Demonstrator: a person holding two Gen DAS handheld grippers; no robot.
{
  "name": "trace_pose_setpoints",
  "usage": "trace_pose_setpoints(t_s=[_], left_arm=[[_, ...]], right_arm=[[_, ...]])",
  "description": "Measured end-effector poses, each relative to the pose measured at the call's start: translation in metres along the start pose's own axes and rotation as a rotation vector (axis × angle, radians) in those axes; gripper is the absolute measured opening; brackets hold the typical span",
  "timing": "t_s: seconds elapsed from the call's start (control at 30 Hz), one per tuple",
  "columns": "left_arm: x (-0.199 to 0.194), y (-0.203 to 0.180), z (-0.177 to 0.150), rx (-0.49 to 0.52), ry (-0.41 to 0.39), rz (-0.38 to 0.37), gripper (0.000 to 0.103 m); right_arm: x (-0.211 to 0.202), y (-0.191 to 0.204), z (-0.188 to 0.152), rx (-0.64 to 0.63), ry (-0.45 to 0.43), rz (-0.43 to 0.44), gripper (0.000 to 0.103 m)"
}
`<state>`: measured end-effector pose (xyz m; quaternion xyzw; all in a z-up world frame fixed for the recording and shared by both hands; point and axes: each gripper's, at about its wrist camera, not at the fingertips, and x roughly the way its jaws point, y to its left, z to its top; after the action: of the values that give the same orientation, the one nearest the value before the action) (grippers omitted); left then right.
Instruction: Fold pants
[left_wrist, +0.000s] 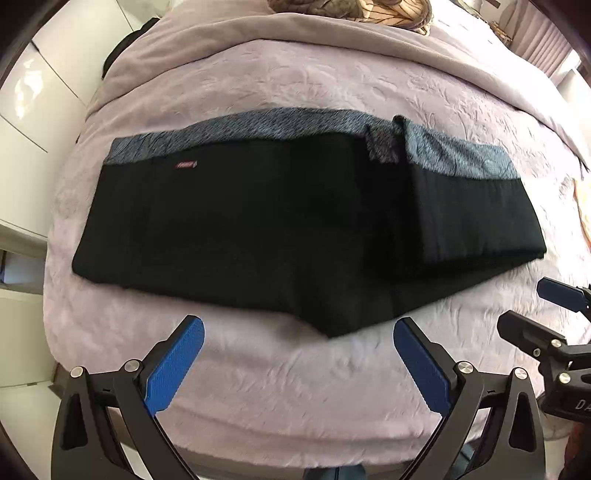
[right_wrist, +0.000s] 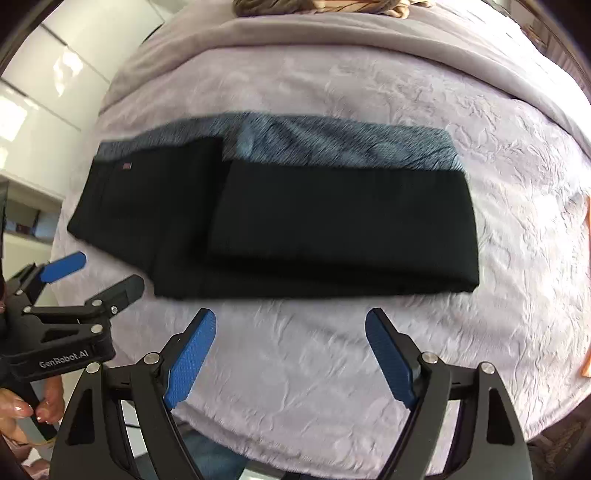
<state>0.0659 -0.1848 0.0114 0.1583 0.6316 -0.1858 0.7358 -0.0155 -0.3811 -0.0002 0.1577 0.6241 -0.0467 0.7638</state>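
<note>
Lilac bedspread (left_wrist: 295, 387) fills both views, black pants (left_wrist: 258, 236) lying folded lengthwise mid-frame, left gripper (left_wrist: 299, 354) and right gripper (right_wrist: 290, 343) both gaping empty below; pinching one layer would likely undo the fold

Place: a home bedroom
Bed (left_wrist: 295, 387): covered by a lilac textured bedspread, filling both views
Far edge: patterned pillow (left_wrist: 354, 9)
Left side: glossy white wardrobe doors (left_wrist: 33, 110)
</note>
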Motion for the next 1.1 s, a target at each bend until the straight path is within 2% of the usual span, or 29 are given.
trace_pose_setpoints(t_s=[0.17, 0.37, 0.57, 0.73, 1.1], left_arm=[[-0.004, 0.018, -0.018, -0.008, 0.018, 0.000, 0.103], [-0.004, 0.039, -0.032, -0.020, 0.027, 0.010, 0.103], [-0.010, 0.056, -0.034, -0.038, 0.004, 0.005, 0.103], [-0.010, 0.068, -0.029, -0.061, -0.004, -0.017, 0.103], [-0.010, 0.083, -0.026, -0.120, -0.007, -0.029, 0.103]], right_arm=[[0.001, 0.022, -0.012, -0.019, 0.018, -0.022, 0.086], [0.000, 0.044, -0.015, -0.055, -0.008, -0.067, 0.086], [-0.002, 0.063, -0.009, -0.087, -0.042, -0.130, 0.086], [-0.006, 0.072, -0.003, -0.093, -0.037, -0.173, 0.086], [-0.004, 0.085, 0.000, -0.086, -0.004, -0.164, 0.086]])
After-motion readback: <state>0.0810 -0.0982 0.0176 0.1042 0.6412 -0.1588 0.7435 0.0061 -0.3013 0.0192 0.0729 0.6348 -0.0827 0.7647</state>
